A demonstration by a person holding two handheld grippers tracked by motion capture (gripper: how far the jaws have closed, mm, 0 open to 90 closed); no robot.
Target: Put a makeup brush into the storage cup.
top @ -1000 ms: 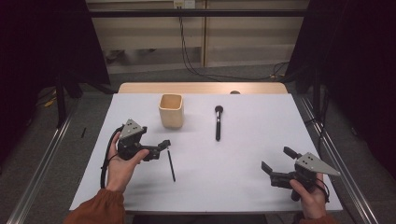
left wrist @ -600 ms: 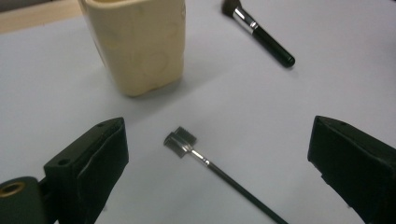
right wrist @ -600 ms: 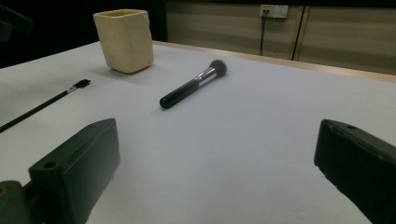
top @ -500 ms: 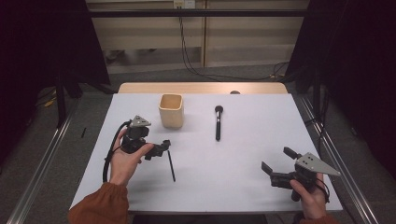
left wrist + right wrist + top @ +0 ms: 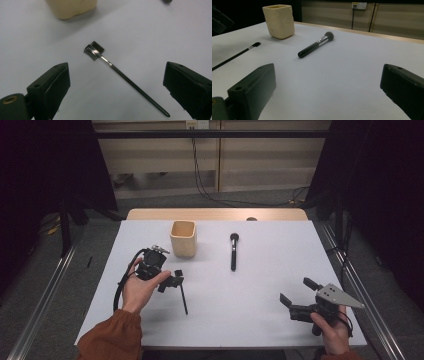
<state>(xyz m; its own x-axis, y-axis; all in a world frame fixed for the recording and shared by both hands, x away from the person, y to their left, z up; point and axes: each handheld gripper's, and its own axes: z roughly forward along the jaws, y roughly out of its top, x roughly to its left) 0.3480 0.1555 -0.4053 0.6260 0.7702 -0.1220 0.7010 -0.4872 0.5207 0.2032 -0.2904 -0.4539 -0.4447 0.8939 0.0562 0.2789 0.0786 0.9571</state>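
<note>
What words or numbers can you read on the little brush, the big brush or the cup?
None can be read.
Thin brush: a tiny mark on the metal neck, too small to read.
Big brush: no lettering that shows.
Cup: plain, no print.
Left claw and right claw: no labels.

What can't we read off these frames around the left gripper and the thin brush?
- Thin brush: head hidden by the left gripper in high view.
- Beige cup: top cut off by left gripper view's edge; contents unclear.
- Thin brush handle end: cut off at right gripper view's left edge.
</note>
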